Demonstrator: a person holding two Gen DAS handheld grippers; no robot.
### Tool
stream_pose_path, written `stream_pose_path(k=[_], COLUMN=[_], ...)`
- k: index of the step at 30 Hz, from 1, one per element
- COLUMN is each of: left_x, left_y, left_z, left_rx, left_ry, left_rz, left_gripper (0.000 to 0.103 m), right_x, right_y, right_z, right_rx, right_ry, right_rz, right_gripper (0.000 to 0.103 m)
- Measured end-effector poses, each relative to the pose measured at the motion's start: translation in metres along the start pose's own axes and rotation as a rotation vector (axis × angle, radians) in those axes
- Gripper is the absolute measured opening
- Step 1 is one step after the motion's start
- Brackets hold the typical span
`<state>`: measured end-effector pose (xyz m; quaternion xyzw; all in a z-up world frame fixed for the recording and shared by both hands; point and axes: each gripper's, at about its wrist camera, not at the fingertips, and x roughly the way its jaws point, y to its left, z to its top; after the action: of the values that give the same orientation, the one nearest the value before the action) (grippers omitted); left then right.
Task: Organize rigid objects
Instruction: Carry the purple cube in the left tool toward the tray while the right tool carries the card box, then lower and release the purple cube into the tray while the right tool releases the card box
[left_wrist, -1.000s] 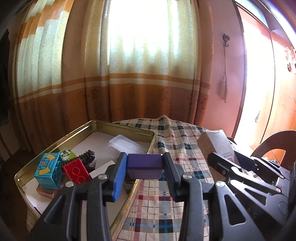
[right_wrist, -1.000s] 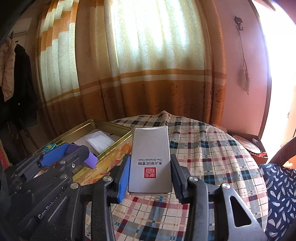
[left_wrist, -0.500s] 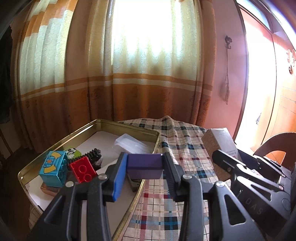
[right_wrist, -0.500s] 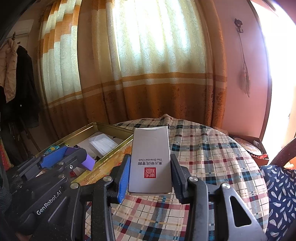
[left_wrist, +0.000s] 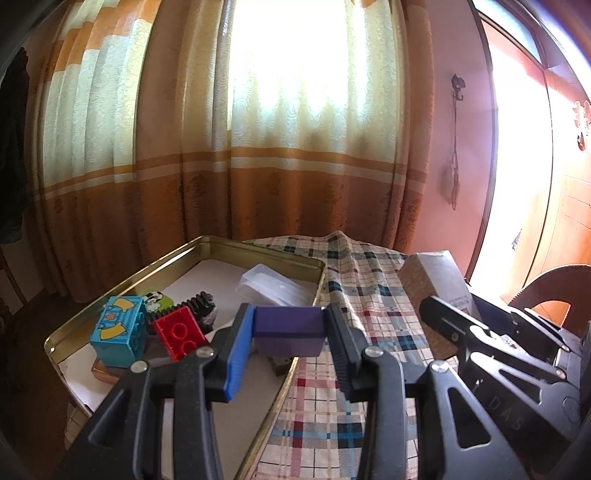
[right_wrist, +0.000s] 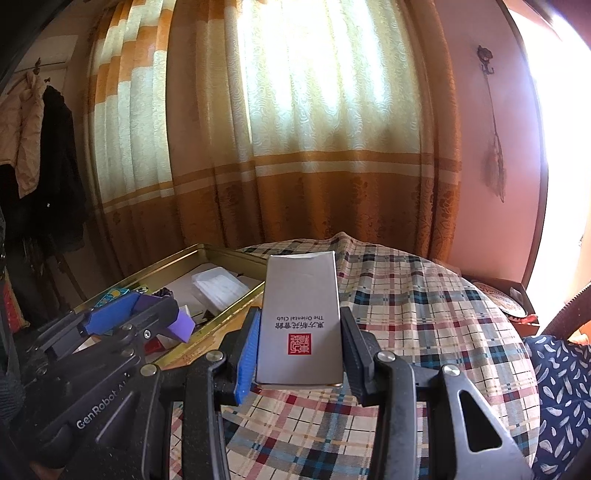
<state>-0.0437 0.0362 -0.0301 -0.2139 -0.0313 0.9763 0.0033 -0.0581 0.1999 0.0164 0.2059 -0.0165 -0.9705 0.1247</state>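
Gripping left: left hand-held gripper (left_wrist: 290, 334) clamps purple block (left_wrist: 288, 326), frame centre, over gold tin (left_wrist: 258, 249) rim.
Gripping right: right hand-held gripper (right_wrist: 299, 347) pinches grey carton (right_wrist: 301, 317) above counter (right_wrist: 424, 314).
Risk: block may clip rim, tumbling outside.

I see a counter (right_wrist: 424, 295) draped in a plaid cloth (right_wrist: 406, 325) that rumples into a ridge at the far edge. On the cloth's left side sits a shallow gold tin tray (left_wrist: 258, 248), its near corner overhanging the counter's edge.
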Motion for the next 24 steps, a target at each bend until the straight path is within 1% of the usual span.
stream_pose_path(k=[6, 11, 24], left_x=[-0.01, -0.011, -0.009], left_y=[0.017, 0.032, 0.056], left_z=[0.004, 0.005, 0.0], left_rx=[-0.011, -0.035, -0.065], left_ry=[-0.006, -0.004, 0.006], left_rz=[0.015, 0.033, 0.072], left_gripper=[0.039, 0.039, 0.039], right_x=[0.001, 0.0, 0.001], right_y=[0.014, 0.017, 0.029], right_z=[-0.001, -0.002, -0.001], right_rx=[-0.042, -0.041, -0.05], right_ry=[0.001, -0.002, -0.003], right_rz=[0.028, 0.038, 0.062], right_gripper=[0.044, 0.043, 0.043])
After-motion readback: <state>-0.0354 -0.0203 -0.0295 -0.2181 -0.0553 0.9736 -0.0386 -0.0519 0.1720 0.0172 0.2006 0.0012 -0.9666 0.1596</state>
